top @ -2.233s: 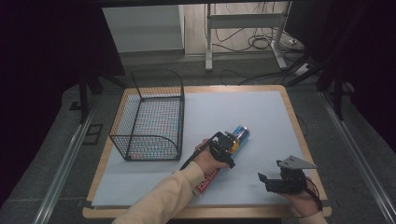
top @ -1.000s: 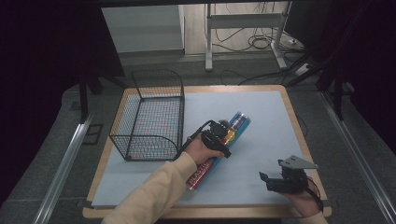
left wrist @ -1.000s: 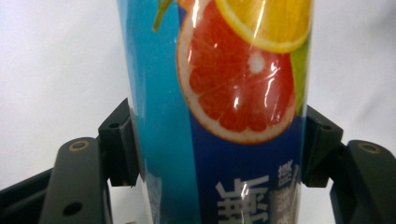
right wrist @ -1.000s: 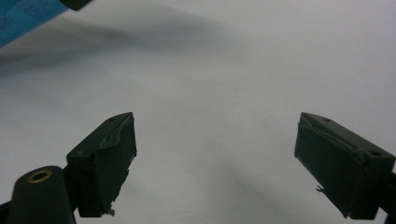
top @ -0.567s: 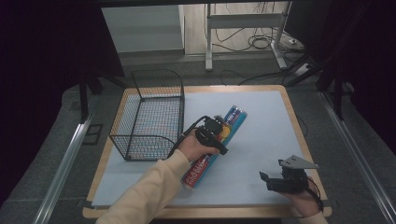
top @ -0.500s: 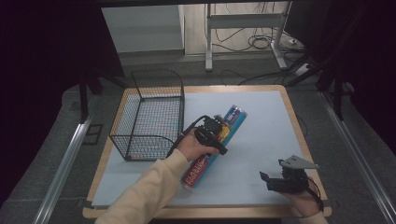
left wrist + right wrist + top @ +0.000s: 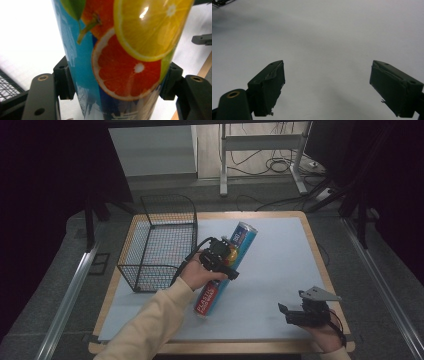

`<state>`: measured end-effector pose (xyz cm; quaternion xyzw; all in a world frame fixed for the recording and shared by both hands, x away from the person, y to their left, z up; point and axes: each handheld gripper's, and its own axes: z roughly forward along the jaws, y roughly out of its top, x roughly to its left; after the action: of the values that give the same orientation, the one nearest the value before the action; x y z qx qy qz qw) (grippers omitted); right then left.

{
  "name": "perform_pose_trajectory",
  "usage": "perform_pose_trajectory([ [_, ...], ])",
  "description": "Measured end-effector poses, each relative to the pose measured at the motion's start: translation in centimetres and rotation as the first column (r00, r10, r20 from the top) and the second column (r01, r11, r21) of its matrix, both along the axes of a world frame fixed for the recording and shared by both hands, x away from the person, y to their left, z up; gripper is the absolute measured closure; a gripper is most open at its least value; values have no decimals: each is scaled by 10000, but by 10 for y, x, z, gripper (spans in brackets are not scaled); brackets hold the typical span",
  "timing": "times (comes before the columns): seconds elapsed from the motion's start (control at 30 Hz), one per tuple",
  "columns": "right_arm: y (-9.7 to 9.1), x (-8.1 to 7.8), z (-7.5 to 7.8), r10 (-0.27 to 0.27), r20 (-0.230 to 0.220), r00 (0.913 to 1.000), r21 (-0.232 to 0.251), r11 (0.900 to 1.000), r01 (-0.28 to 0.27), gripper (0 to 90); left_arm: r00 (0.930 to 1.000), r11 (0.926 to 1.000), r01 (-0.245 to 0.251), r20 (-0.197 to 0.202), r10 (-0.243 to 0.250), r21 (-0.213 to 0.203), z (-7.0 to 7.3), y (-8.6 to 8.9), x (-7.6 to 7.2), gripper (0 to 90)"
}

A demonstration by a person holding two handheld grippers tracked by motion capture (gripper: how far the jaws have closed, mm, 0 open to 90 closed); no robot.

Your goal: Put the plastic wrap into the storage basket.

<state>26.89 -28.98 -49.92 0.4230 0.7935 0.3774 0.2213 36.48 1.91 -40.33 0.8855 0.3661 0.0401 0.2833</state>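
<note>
Wire basket (image 7: 159, 242) stands at the table's left, open top up; I judge it the likely drop spot. Just right of it, my left gripper (image 7: 220, 262) is clamped across the middle of the tall fruit-print can (image 7: 227, 270); in the left gripper view both pads press the can's (image 7: 125, 60) sides. A mid-body grip should keep the long can from tipping. It is tilted, top end toward the far side, and looks lifted off the mat (image 7: 280, 250). My right gripper (image 7: 305, 312) rests near the front right edge, jaws wide with nothing between them, well apart from the can.
</note>
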Motion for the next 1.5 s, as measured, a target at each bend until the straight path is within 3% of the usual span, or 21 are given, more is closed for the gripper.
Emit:
perform_pose_trajectory([
  [0.37, 0, 0, 0, 0, 13, 10000, 7, 10000, 0, 130, 9999, 10000, -9, 135, 10, -67, 11, 7, 2, 318],
  [0.77, -1, 0, 0, 8, 9, 10000, 13, 10000, -8, 130, 9998, 9999, 114, 162, -116, 103, 19, 0, 9, 318],
  [1.5, -1, 1, 2, 21, 33, 10000, 10, 10000, -21, 130, 9978, 9999, 133, 654, -139, 99, 58, -2, 28, 319],
])
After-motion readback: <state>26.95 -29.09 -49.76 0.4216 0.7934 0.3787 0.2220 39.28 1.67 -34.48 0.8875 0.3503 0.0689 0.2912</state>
